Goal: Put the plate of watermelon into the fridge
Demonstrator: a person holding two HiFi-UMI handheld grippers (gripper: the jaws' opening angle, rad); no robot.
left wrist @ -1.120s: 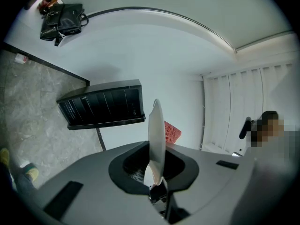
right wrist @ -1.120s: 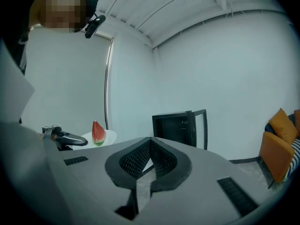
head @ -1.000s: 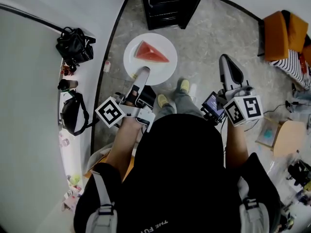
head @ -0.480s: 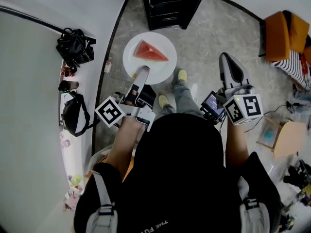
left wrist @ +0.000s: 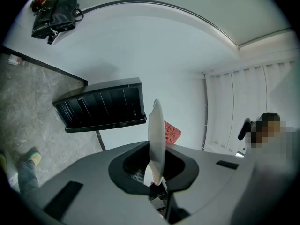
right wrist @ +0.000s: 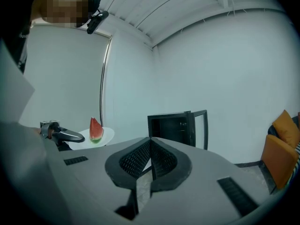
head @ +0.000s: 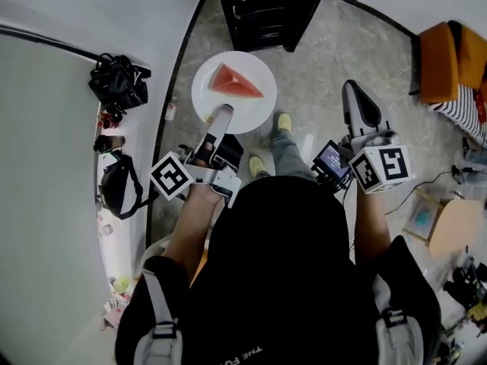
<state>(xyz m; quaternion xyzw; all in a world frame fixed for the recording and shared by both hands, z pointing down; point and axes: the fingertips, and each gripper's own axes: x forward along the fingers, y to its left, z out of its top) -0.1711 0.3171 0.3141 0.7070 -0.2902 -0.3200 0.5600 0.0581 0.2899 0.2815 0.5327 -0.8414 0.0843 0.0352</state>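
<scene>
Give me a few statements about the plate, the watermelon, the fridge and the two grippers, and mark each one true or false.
1. The left gripper is shut on the rim of the plate. True.
2. The plate carries two watermelon slices. False: there is one watermelon slice.
3. The door of the fridge is closed. False: it stands open.
4. The right gripper holds nothing. True.
5. The plate is already inside the fridge. False: the left gripper holds it outside the fridge.
</scene>
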